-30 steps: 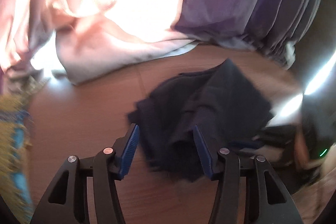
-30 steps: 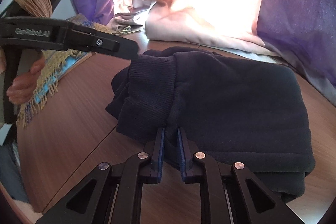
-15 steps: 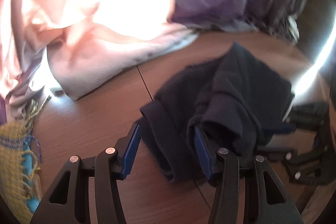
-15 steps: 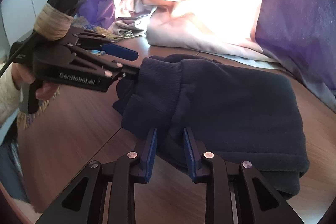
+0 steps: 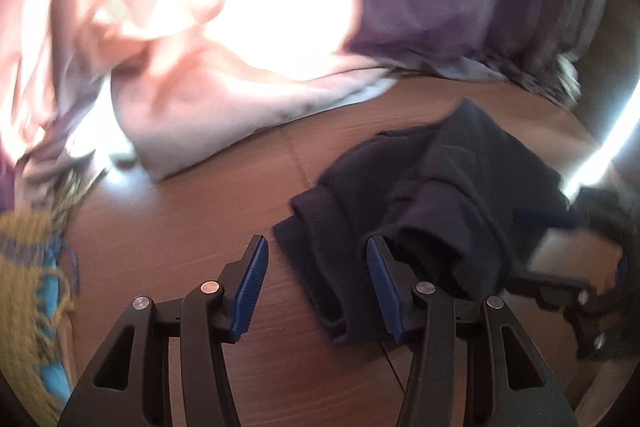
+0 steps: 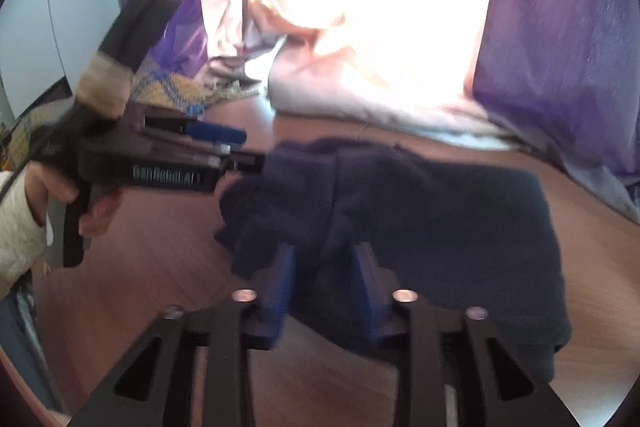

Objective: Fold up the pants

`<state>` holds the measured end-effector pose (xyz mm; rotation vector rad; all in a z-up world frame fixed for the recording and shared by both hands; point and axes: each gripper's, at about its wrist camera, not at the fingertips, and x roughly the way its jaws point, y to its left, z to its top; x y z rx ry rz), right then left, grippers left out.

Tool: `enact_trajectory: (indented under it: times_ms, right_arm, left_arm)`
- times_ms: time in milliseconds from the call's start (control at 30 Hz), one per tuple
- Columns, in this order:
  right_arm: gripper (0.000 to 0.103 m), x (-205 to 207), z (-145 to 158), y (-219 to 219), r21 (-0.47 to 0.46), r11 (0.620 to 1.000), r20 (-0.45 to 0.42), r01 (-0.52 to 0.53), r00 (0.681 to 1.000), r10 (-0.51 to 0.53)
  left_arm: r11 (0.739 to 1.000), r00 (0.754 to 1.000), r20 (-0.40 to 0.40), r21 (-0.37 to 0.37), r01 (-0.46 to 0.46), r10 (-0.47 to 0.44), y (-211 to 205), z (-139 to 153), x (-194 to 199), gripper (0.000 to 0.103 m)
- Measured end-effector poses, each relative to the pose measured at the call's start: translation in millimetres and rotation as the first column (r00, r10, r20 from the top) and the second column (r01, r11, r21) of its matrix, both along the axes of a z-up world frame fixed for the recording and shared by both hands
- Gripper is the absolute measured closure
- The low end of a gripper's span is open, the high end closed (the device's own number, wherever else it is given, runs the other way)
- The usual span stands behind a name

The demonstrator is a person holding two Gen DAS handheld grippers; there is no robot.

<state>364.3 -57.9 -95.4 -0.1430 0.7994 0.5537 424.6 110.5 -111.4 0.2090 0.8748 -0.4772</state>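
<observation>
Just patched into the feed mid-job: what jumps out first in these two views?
The dark navy pants lie bundled mid-table, the right hand-held gripper astride their near edge, its jaws just opening with cloth between them. The left hand-held gripper hangs open at the cuff end. Behind, sunlit pink cloth glares beside a purple curtain.

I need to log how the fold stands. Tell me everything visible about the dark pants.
The dark pants are navy, of thick fleece-like cloth, folded into a compact bundle lying flat on the wooden table. A ribbed cuff shows at the end nearer the left tool, with bunched folds beside it. The right tool has just been opening; the near edge of the cloth lies between its blue pads, no longer pinched. The left tool stands open over the cuff end, its right pad against the cloth.
</observation>
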Motion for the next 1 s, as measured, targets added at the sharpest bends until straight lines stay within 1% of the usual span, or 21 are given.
enact_trajectory:
  times_ms: [67, 167, 233, 267, 300, 367, 400, 467, 500, 533, 567, 600, 633, 667, 700, 733, 800, 867, 900, 967, 1000]
  right_arm:
    - [0.055, -5, 10, 4, 0.02, 1.0, 0.043, -0.014, 0.999, 0.014]
    - [0.055, -7, 14, 15, 0.018, 0.998, 0.063, -0.052, 0.997, 0.051]
    - [0.056, -6, 12, 24, 0.023, 0.997, 0.047, -0.073, 0.996, 0.072]
    - [0.056, -5, 10, 29, 0.023, 0.997, 0.046, -0.073, 0.996, 0.072]
    - [0.056, -4, 9, 33, 0.017, 0.998, 0.051, -0.064, 0.997, 0.063]
    - [0.056, 0, 5, 38, 0.003, 0.999, 0.047, -0.05, 0.998, 0.05]
    - [0.056, 2, 5, 39, 0.007, 0.999, 0.042, -0.042, 0.998, 0.042]
    - [0.057, 4, 2, 39, 0.009, 1.0, 0.035, -0.027, 0.999, 0.026]
    - [0.061, 5, 0, 42, -0.007, 1.0, 0.032, -0.019, 0.999, 0.019]
    - [0.064, 6, -2, 43, -0.023, 1.0, 0.03, -0.012, 0.999, 0.012]
    - [0.071, 7, -4, 43, -0.034, 0.999, 0.027, -0.006, 1.0, 0.007]
    - [0.074, 8, -7, 43, -0.041, 0.999, 0.017, -0.002, 1.0, 0.003]
    - [0.076, 9, -8, 42, -0.04, 0.999, 0.008, -0.001, 1.0, 0.002]
    - [0.081, 9, -8, 40, -0.037, 0.999, 0.002, 0.007, 1.0, -0.006]
    - [0.084, 8, -6, 36, -0.03, 0.999, 0.003, 0.018, 1.0, -0.018]
    - [0.086, 6, -3, 32, -0.023, 0.999, 0.009, 0.031, 0.999, -0.031]
    - [0.089, 0, 4, 23, 0.011, 0.999, 0.008, 0.043, 0.999, -0.043]
    - [0.089, -6, 13, 14, 0.044, 0.997, 0.009, 0.06, 0.998, -0.061]
    - [0.089, -9, 19, 10, 0.063, 0.996, 0.011, 0.07, 0.997, -0.071]
    - [0.089, -12, 27, 7, 0.093, 0.993, 0.01, 0.074, 0.997, -0.075]
    - [0.089, -12, 28, 8, 0.1, 0.992, 0.016, 0.073, 0.997, -0.075]
  left_arm:
    - [0.995, 0.996, 0.028, 0.053, 0.087, -0.089, -8, 2, -5, 0.053]
    - [0.967, 0.974, 0.058, 0.144, 0.209, -0.219, -24, 0, -6, 0.056]
    - [0.955, 0.962, 0.053, 0.144, 0.259, -0.269, -29, 0, -3, 0.07]
    - [0.95, 0.957, 0.039, 0.135, 0.281, -0.288, -30, 0, -1, 0.071]
    - [0.941, 0.95, 0.03, 0.145, 0.305, -0.312, -31, -1, 0, 0.072]
    - [0.93, 0.94, 0.037, 0.161, 0.329, -0.339, -30, -1, -2, 0.072]
    - [0.928, 0.937, 0.032, 0.155, 0.34, -0.348, -28, -1, -2, 0.072]
    - [0.927, 0.934, 0.023, 0.131, 0.351, -0.357, -27, -1, -2, 0.075]
    - [0.926, 0.931, 0.019, 0.119, 0.359, -0.364, -28, -1, -1, 0.078]
    - [0.924, 0.929, 0.018, 0.112, 0.366, -0.37, -30, -2, 0, 0.079]
    - [0.922, 0.926, 0.019, 0.108, 0.373, -0.377, -33, -2, 1, 0.079]
    - [0.92, 0.924, 0.022, 0.109, 0.377, -0.381, -34, -3, 1, 0.08]
    - [0.918, 0.922, 0.025, 0.11, 0.381, -0.386, -36, -3, 0, 0.083]
    - [0.917, 0.92, 0.025, 0.103, 0.386, -0.391, -36, -2, 0, 0.086]
    - [0.916, 0.919, 0.022, 0.093, 0.391, -0.394, -37, -1, -1, 0.094]
    - [0.919, 0.921, 0.025, 0.078, 0.386, -0.389, -36, 0, -2, 0.095]
    - [0.936, 0.935, 0.04, 0.014, 0.352, -0.352, -29, 8, -1, 0.096]
    - [0.948, 0.952, 0.039, -0.089, 0.306, -0.304, -19, 19, 3, 0.096]
    - [0.952, 0.96, 0.037, -0.125, 0.281, -0.278, -14, 22, 5, 0.096]
    - [0.96, 0.973, 0.028, -0.158, 0.232, -0.23, -9, 22, 11, 0.096]
    - [0.964, 0.978, 0.009, -0.169, 0.208, -0.209, -7, 19, 15, 0.096]
